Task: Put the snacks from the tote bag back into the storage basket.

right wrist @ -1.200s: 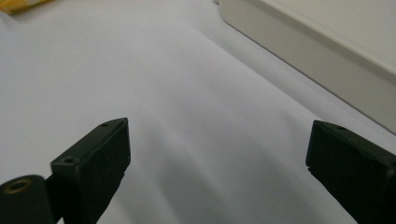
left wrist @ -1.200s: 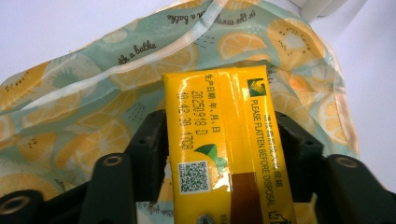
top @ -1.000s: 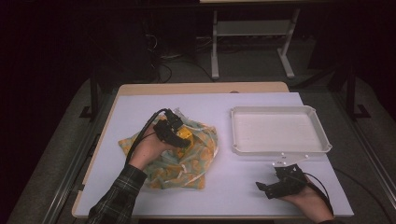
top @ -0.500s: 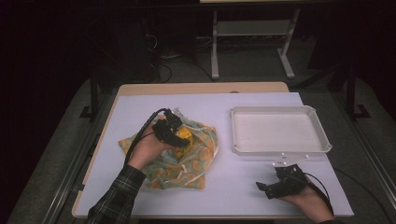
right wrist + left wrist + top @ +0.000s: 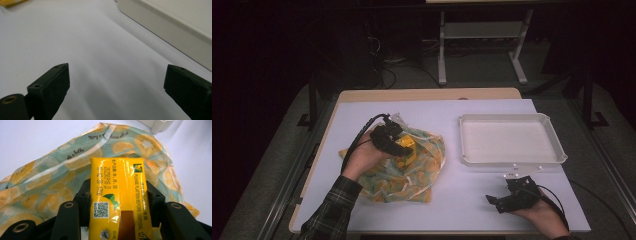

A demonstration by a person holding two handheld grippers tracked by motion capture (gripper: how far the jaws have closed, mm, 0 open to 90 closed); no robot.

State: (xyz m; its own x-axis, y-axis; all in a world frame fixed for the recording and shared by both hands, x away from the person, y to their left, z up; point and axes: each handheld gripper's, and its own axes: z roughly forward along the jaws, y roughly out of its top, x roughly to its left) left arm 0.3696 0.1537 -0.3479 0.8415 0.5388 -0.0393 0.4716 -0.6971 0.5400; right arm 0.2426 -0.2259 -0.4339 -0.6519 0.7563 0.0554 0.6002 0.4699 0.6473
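A yellow drink carton [image 5: 120, 195] with printed text and a QR code sits between the jaws of my left gripper [image 5: 399, 142], which is shut on it. The carton [image 5: 408, 148] is held just above a plastic bag [image 5: 412, 175] printed with orange and kiwi slices, which lies crumpled at the table's left middle. In the left gripper view the bag [image 5: 50, 187] spreads out behind the carton. My right gripper [image 5: 494, 201] rests near the table's front right, held in a hand. Its jaws stand wide open over bare white table [image 5: 117, 75].
A shallow white tray [image 5: 512, 160] stands at the right of the table, just beyond the right gripper; its near wall [image 5: 175, 30] shows in the right gripper view. A metal stand and cables are on the floor behind the table.
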